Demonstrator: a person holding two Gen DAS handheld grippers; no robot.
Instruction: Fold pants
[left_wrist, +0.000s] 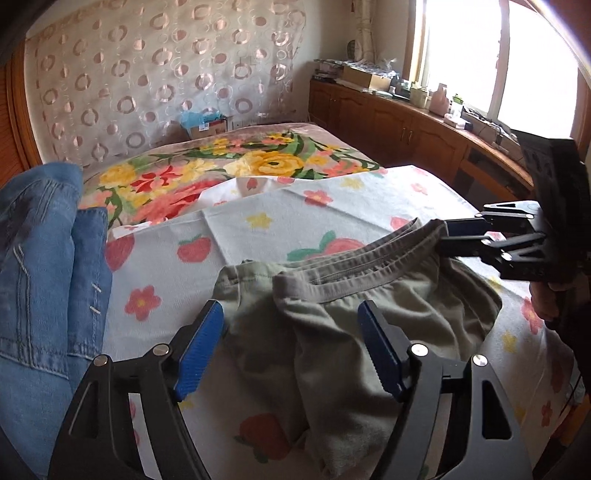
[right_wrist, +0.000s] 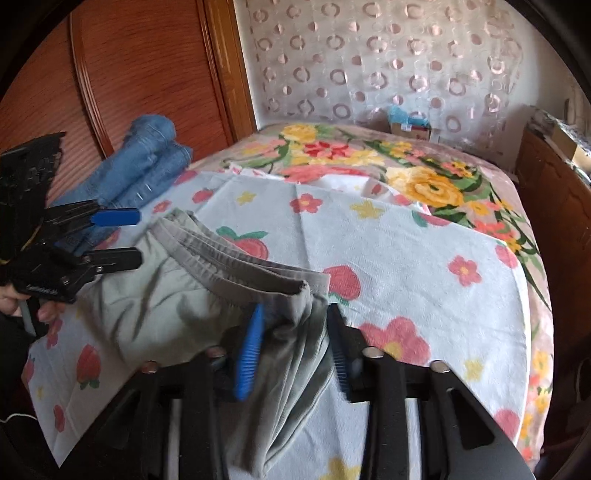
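The grey pants (left_wrist: 369, 314) are spread on the bed (left_wrist: 258, 221) – waistband running tool to tool. Left tool (left_wrist: 291, 343) is opened wide, nothing gripped; right tool (right_wrist: 295, 347) is narrowed around a bunched corner.

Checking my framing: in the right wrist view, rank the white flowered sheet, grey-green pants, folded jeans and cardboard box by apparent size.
1. White flowered sheet
2. Grey-green pants
3. Folded jeans
4. Cardboard box

The box sits farthest back, so its true size is unsure.
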